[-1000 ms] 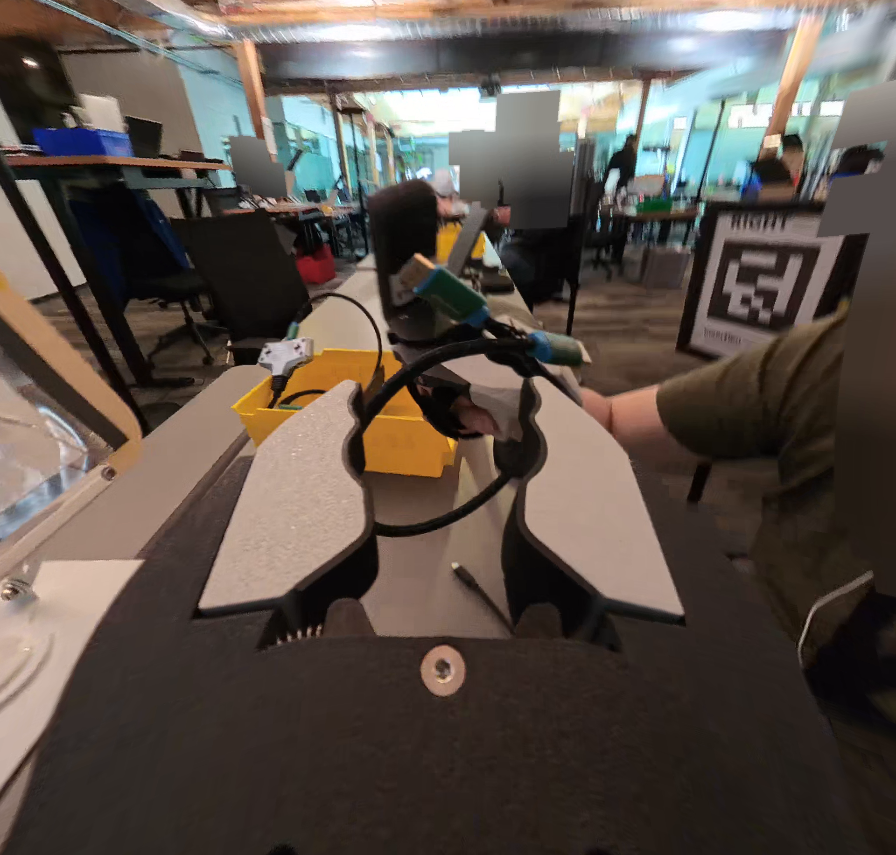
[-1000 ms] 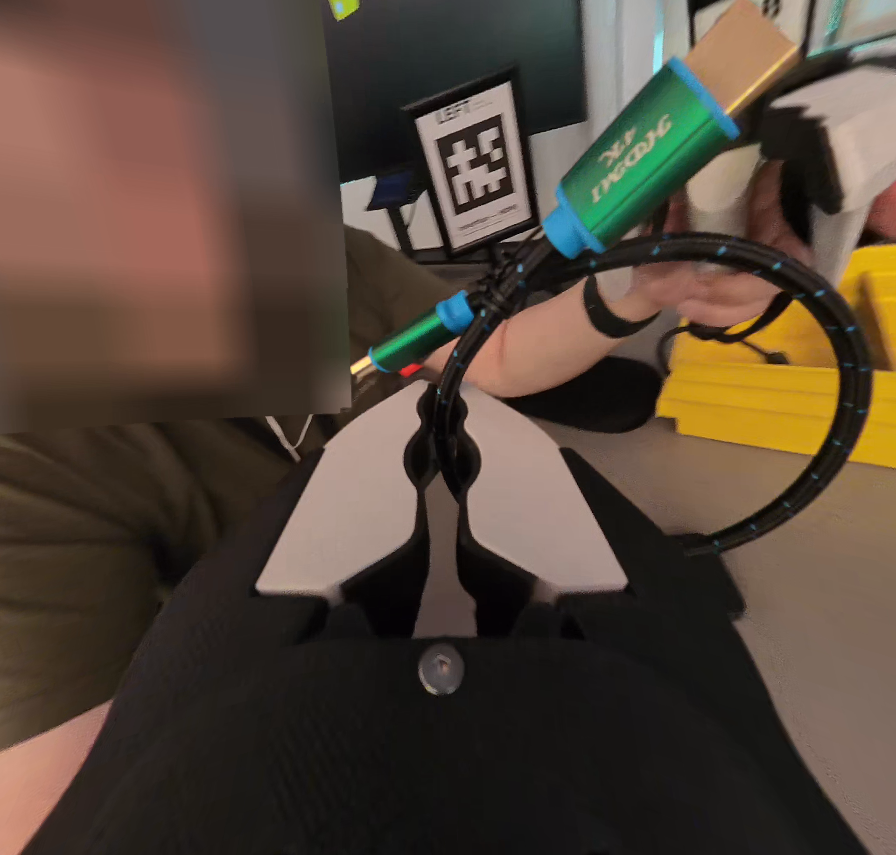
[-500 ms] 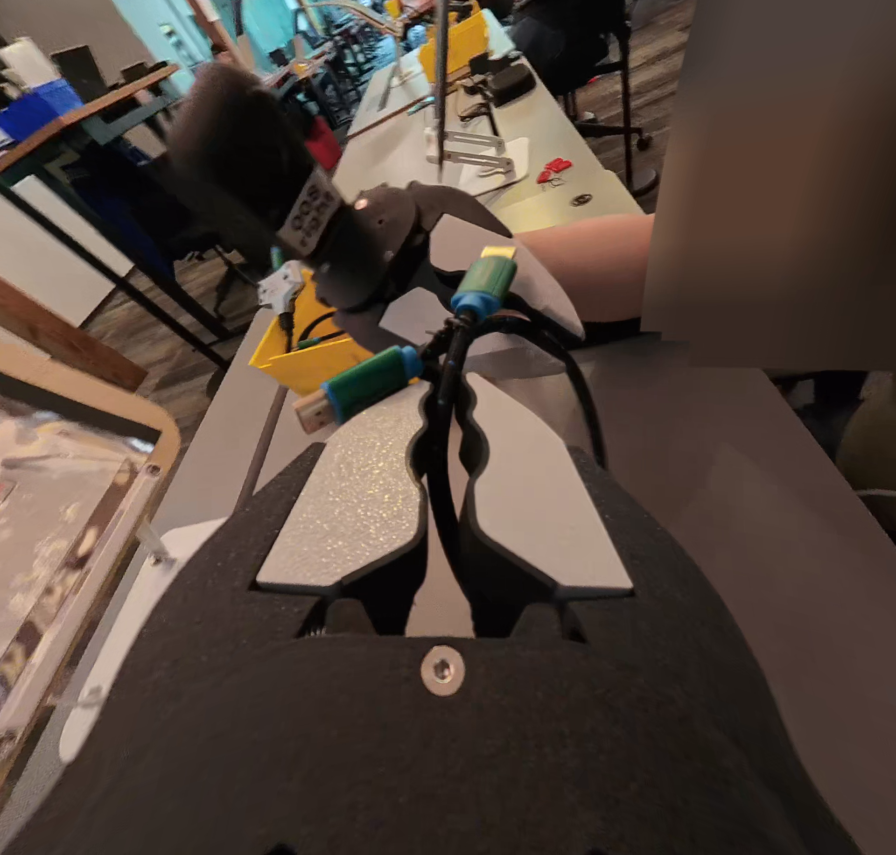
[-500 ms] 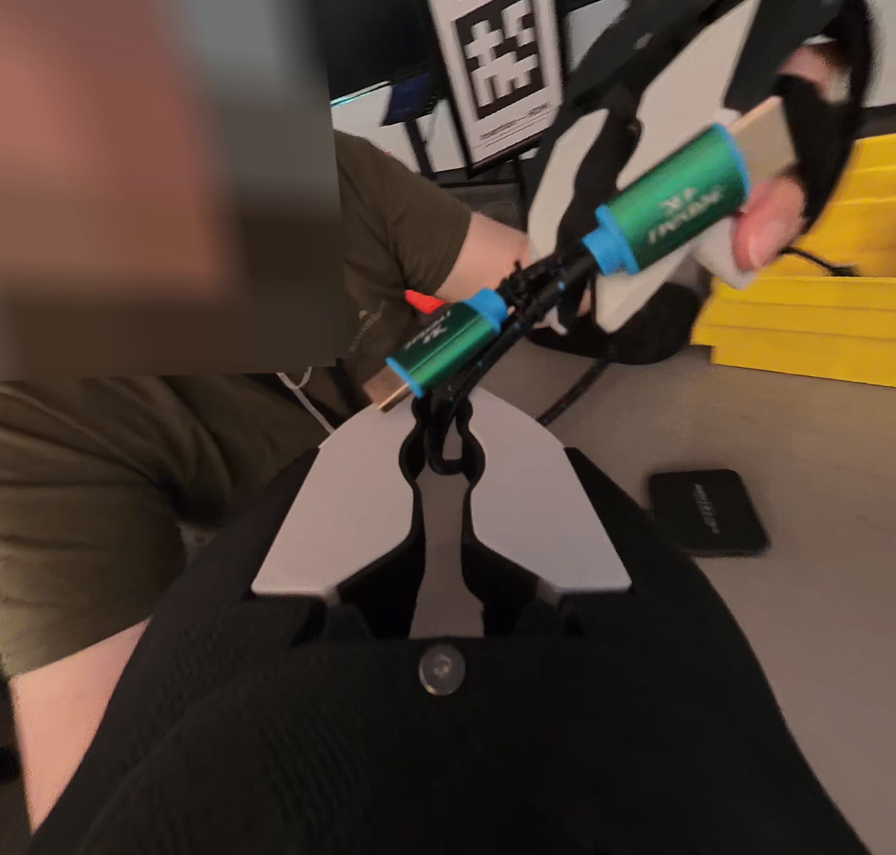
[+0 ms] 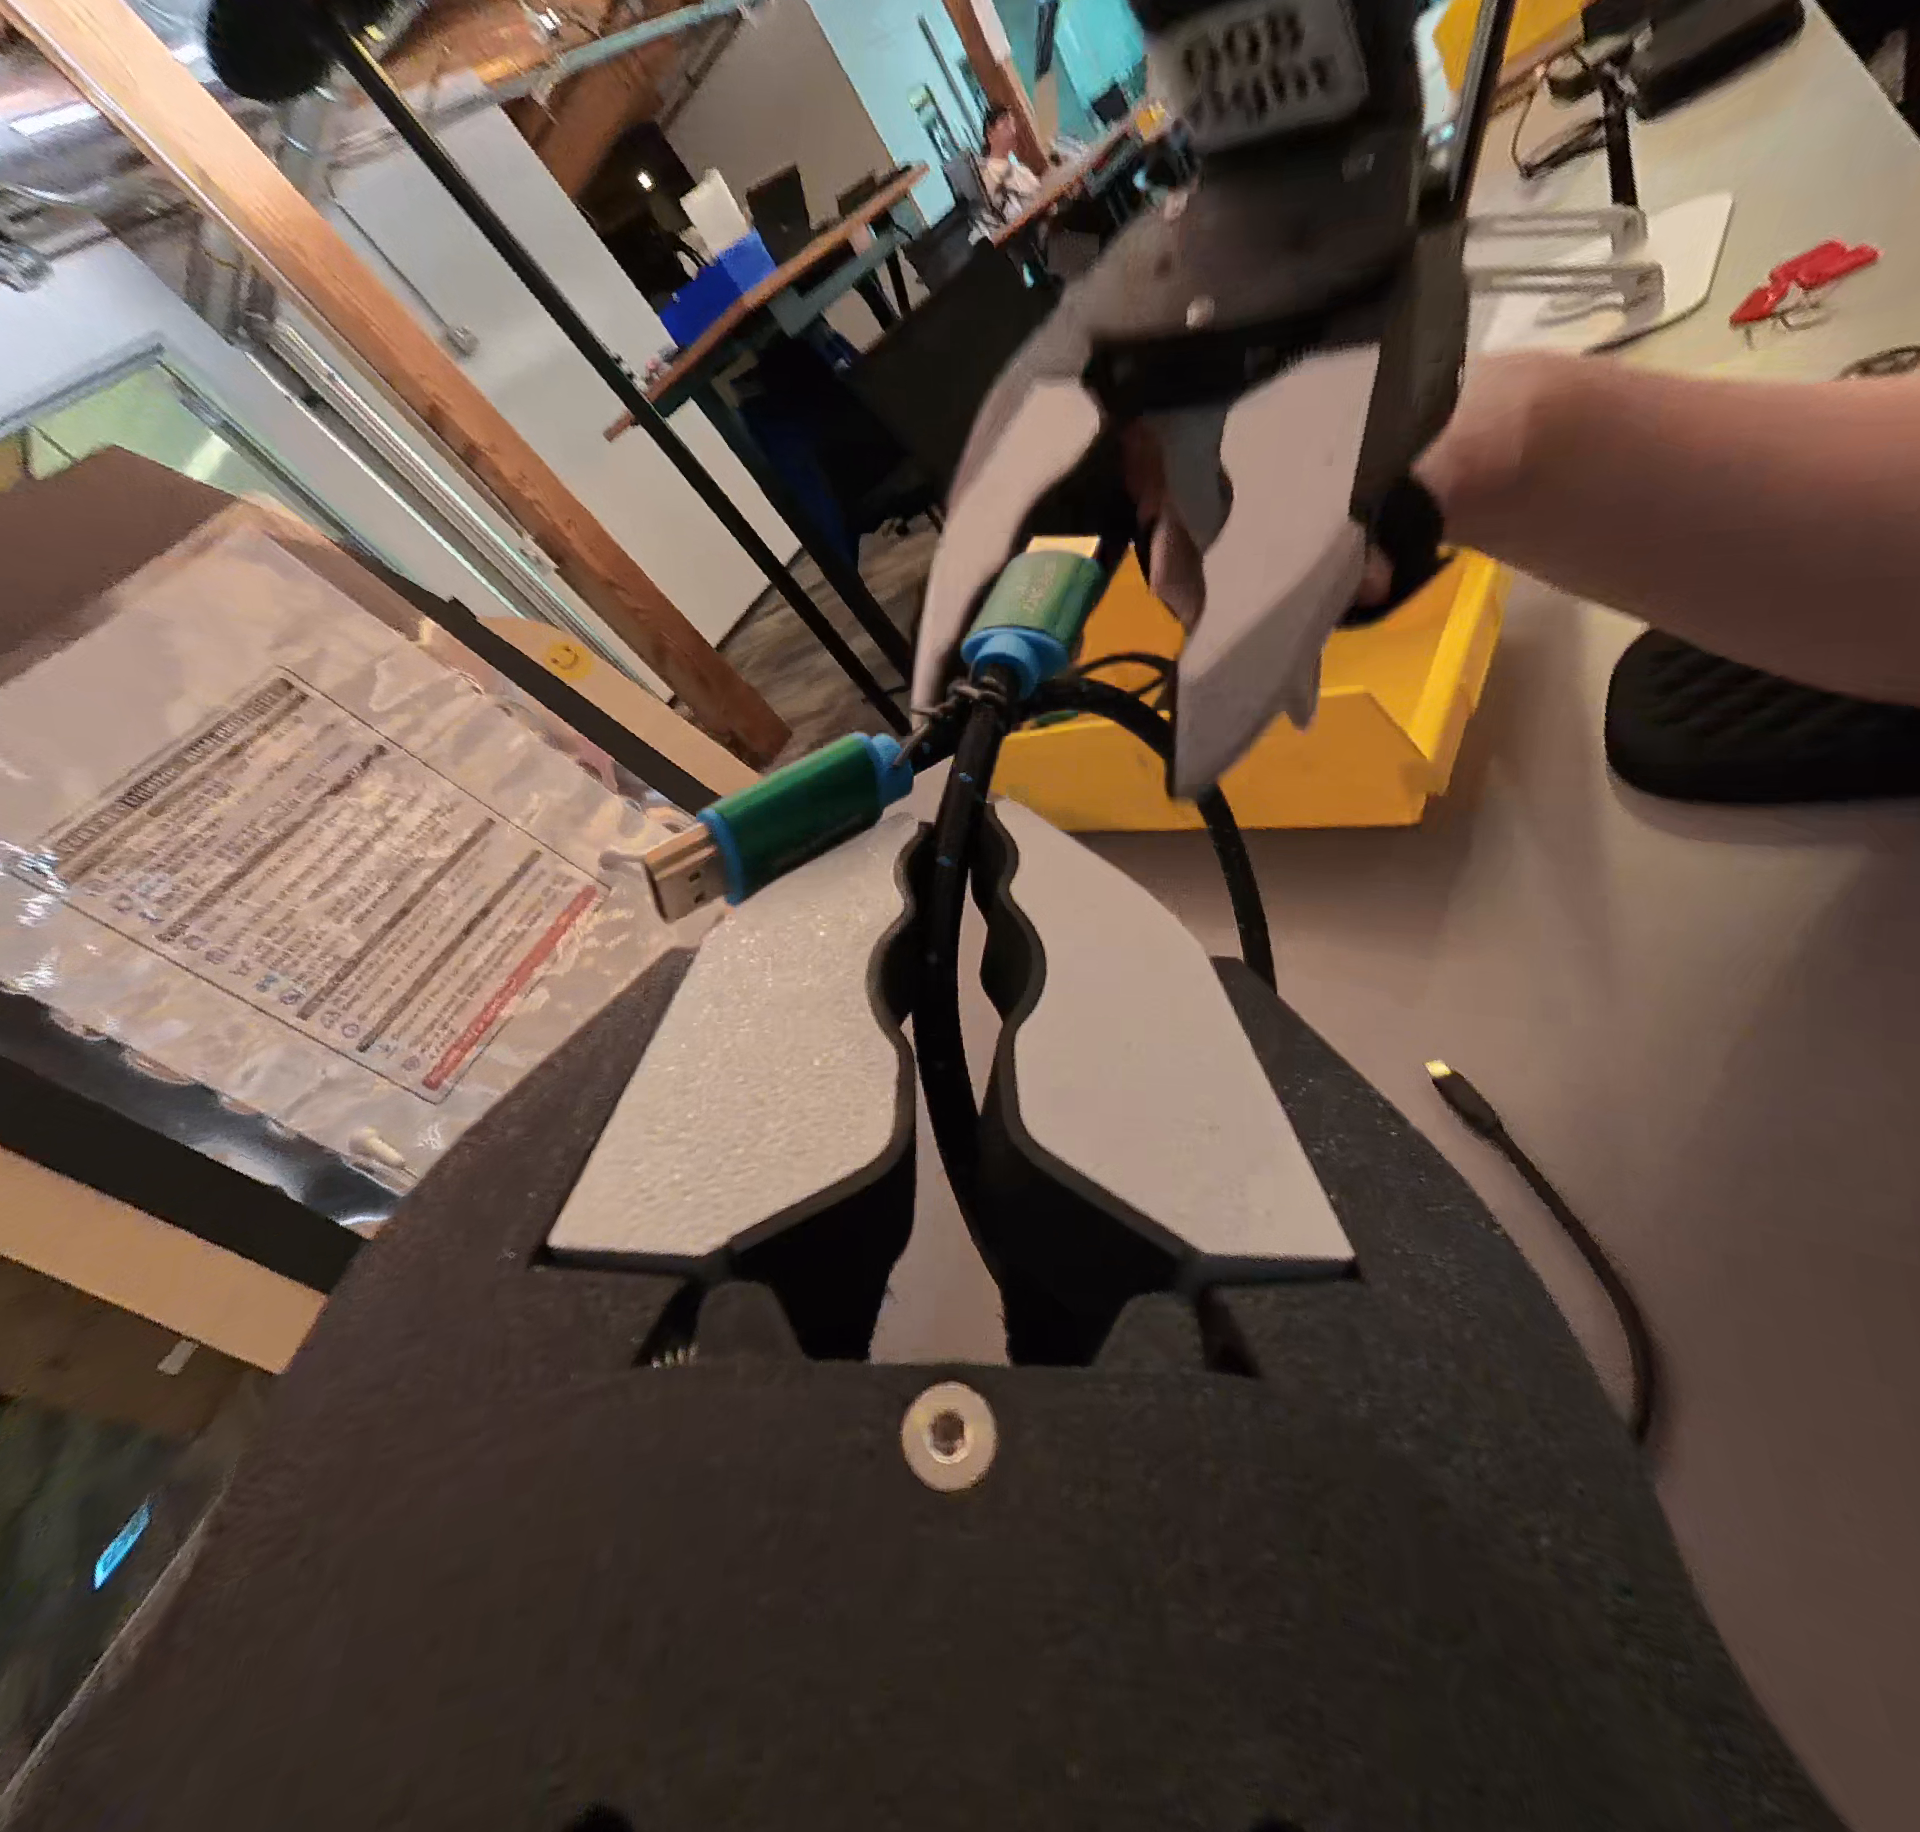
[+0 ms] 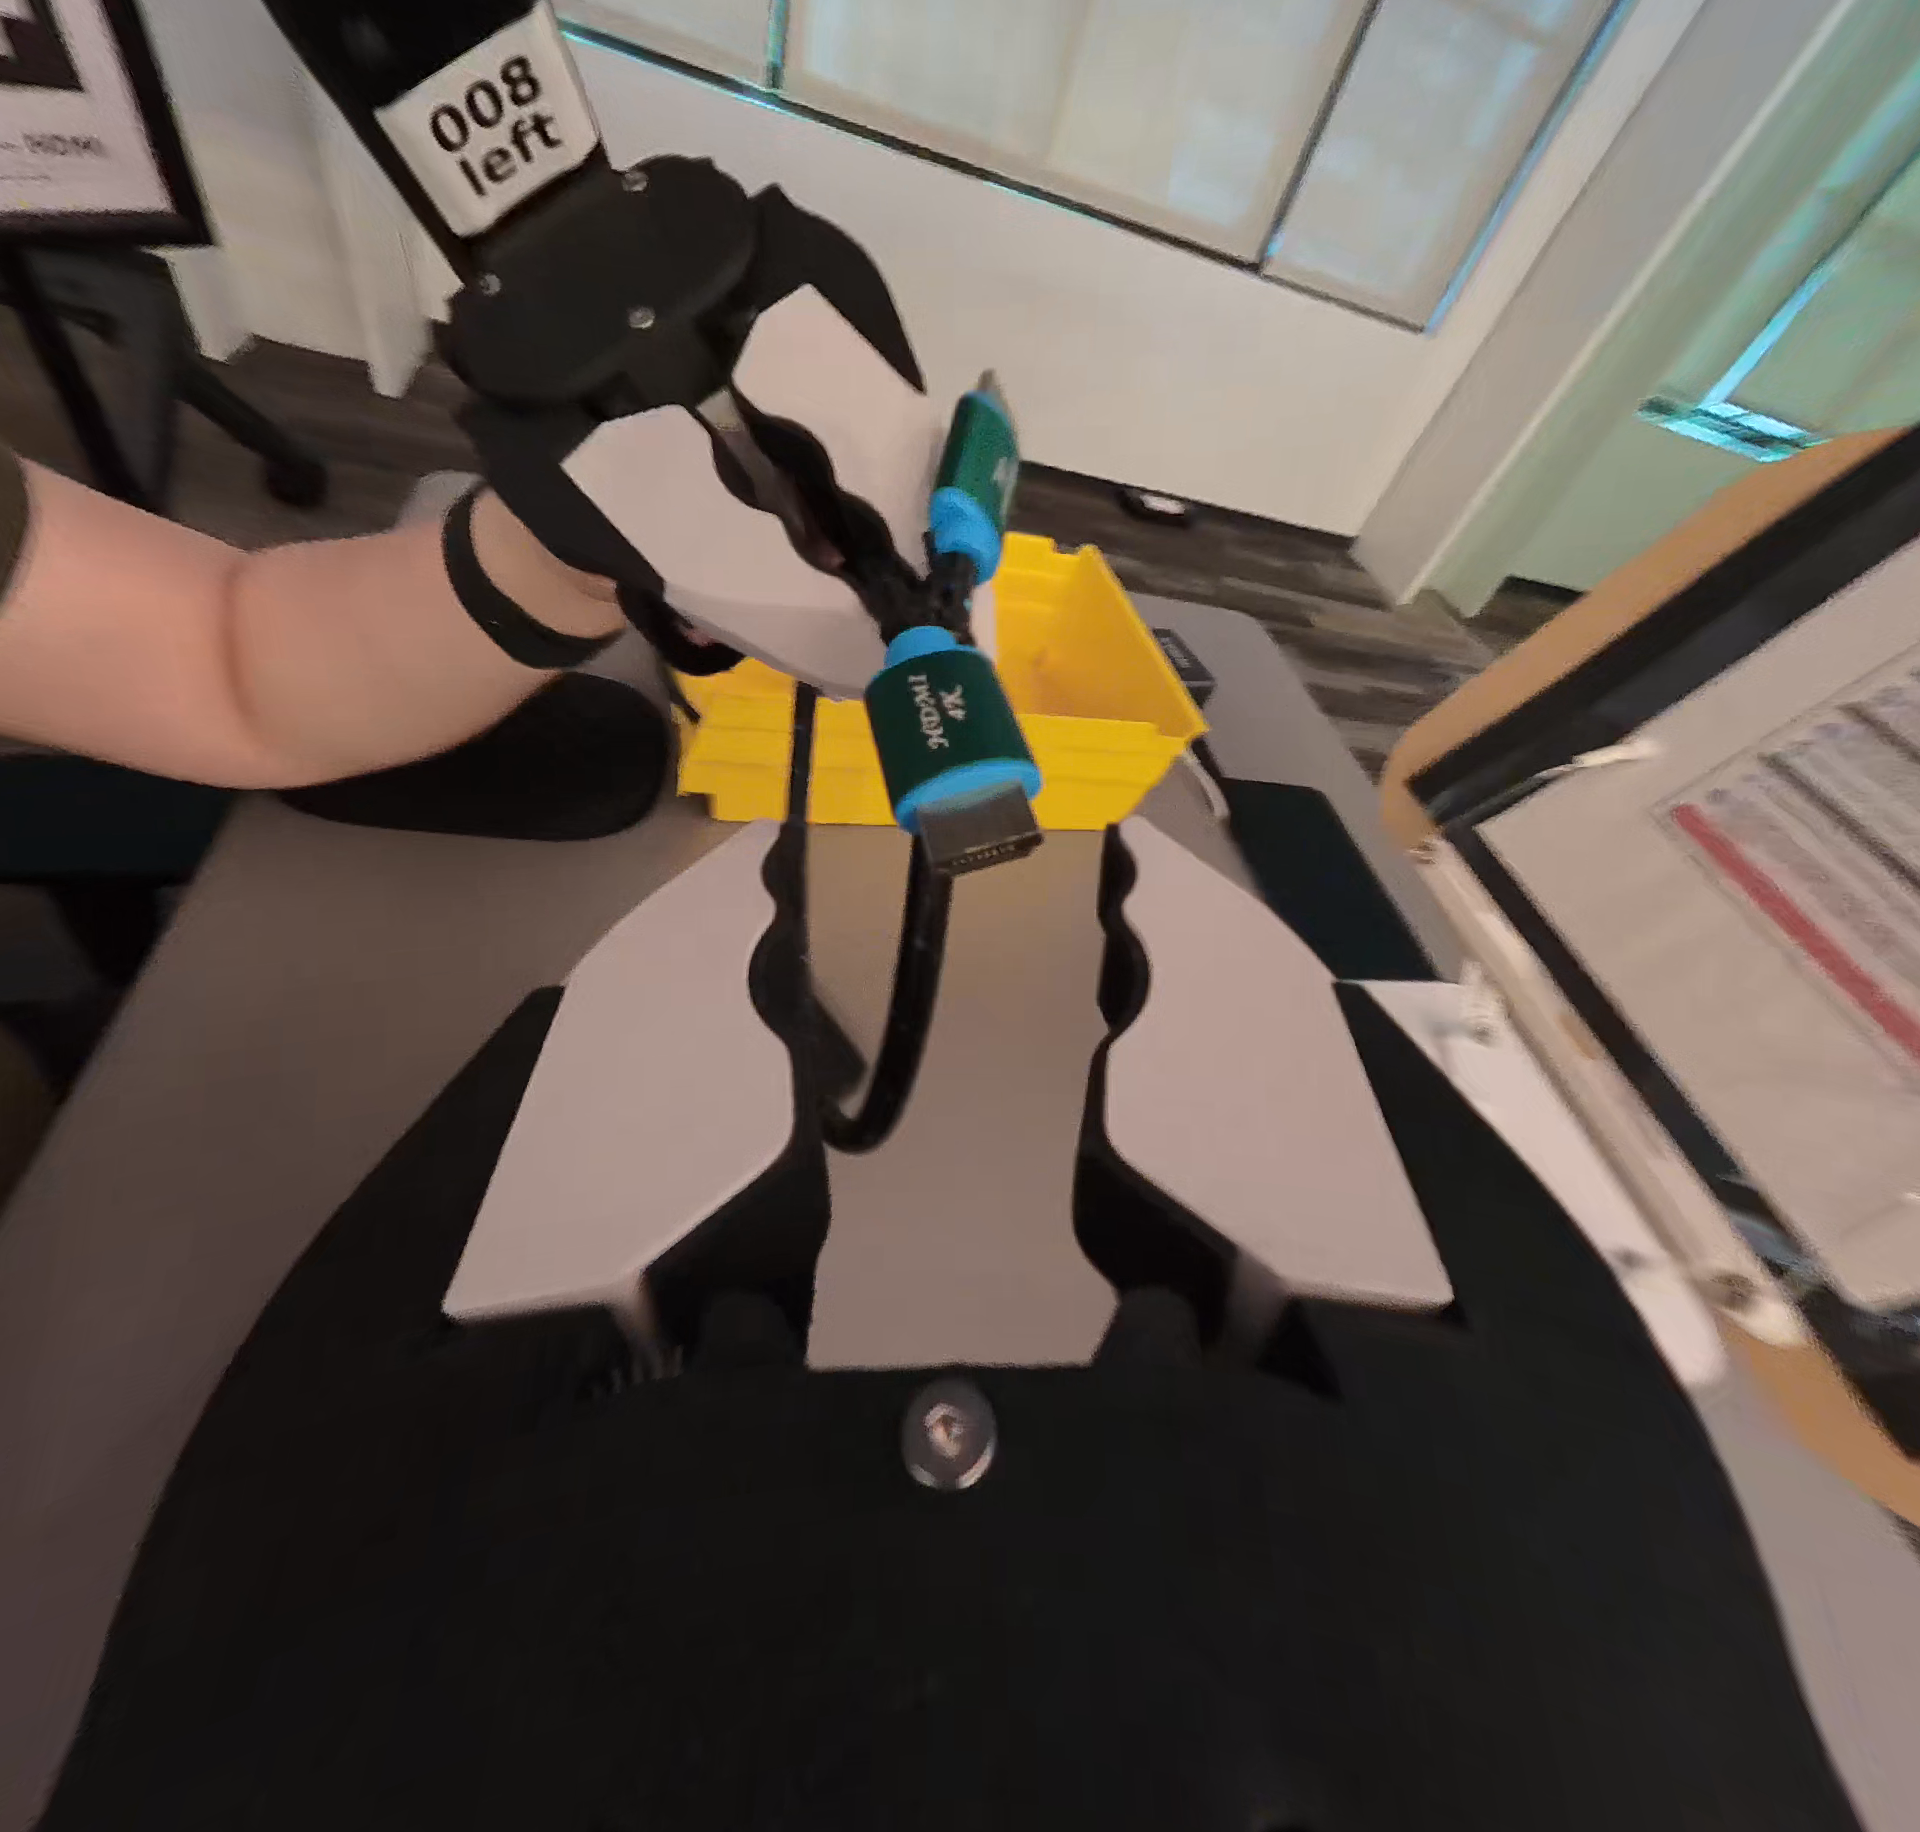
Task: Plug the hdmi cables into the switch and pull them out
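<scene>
My left gripper point(image 5: 951, 852) is shut on a black braided HDMI cable point(image 5: 940, 951) and holds it above the grey table point(image 5: 1558, 951). One green plug with blue ends point(image 5: 800, 826) sticks out to the left. The second green plug point(image 5: 1039, 593) points up between the fingers of my right gripper point(image 5: 1060, 733), which is open and does not press on it. In the right wrist view my right gripper point(image 6: 945, 868) is open; the cable's loop point(image 6: 904, 1013) hangs between its fingers, with a plug point(image 6: 951, 733) just ahead. The left gripper point(image 6: 914, 629) pinches the cable there.
A yellow bin point(image 5: 1247, 743) stands on the table behind the grippers, also in the right wrist view point(image 6: 1091, 660). A small black box point(image 6: 1178, 653) lies beside it. A thin loose cable point(image 5: 1538, 1190) lies on the right. A framed plastic-covered sheet point(image 5: 260, 899) stands at the left. My two grippers' fingertips are within a few centimetres of each other.
The left gripper closed on the HDMI cable while the right still held it. The right gripper then opened and let go, so the cable passed from right to left.
</scene>
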The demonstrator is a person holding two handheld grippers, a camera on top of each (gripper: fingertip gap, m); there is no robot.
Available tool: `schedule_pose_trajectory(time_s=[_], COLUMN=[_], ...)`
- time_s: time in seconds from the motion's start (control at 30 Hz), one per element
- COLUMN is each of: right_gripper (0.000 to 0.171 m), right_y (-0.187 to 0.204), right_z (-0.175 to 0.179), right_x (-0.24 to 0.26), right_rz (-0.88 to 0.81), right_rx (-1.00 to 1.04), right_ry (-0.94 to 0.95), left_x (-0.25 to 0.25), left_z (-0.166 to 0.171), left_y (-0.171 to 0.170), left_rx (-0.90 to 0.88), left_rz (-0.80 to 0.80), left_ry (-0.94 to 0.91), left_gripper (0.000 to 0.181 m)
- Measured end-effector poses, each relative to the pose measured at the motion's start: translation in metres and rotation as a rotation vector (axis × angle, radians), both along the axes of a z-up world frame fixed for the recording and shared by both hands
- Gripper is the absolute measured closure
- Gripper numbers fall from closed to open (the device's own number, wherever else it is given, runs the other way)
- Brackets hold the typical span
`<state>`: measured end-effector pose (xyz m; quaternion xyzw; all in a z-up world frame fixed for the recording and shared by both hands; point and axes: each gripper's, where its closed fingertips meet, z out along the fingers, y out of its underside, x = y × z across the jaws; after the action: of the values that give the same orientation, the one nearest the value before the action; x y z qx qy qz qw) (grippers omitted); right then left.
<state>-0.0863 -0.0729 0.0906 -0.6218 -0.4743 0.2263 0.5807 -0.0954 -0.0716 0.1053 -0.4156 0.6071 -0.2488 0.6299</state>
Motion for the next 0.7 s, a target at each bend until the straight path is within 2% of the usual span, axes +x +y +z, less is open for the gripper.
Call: schedule_pose_trajectory(time_s=[0.13,0.17,0.23,0.3,0.33,0.47,0.53,0.63,0.7], right_gripper=[0.153,0.155,0.156,0.157,0.157,0.157,0.157,0.157,0.157], right_y=[-0.010,-0.009,-0.008,-0.002,0.000,-0.010,-0.017,-0.021,-0.022], right_z=[0.006,0.005,0.001,-0.001,-0.002,-0.012,-0.020,-0.032,-0.039], right_x=[-0.017,-0.015,-0.009,0.001,0.006,0.002,-0.006,-0.015,-0.018], right_rz=[0.139,0.139,0.128,0.058,0.026,0.010,0.027,0.045,0.060], right_rx=[-0.105,-0.122,-0.124,-0.081,-0.052,0.086,0.111,0.110,0.106], right_ry=[0.141,0.144,0.099,0.034,-0.003,-0.206,-0.286,-0.357,-0.394], left_x=[0.007,0.008,0.006,-0.006,-0.014,-0.033,-0.029,-0.017,-0.011], left_z=[-0.012,-0.014,-0.016,-0.014,-0.009,0.018,0.010,-0.022,-0.036], left_y=[-0.008,-0.008,-0.013,-0.017,-0.019,-0.024,-0.026,-0.034,-0.037], left_rx=[-0.060,-0.080,-0.108,-0.125,-0.133,-0.070,0.015,0.037,0.051], left_rz=[-0.034,-0.035,-0.073,-0.111,-0.130,-0.150,-0.121,-0.149,-0.162], left_ry=[0.058,0.067,0.092,0.127,0.129,0.004,0.038,0.205,0.265], left_gripper=[0.174,0.174,0.174,0.163,0.166,0.168,0.165,0.143,0.142])
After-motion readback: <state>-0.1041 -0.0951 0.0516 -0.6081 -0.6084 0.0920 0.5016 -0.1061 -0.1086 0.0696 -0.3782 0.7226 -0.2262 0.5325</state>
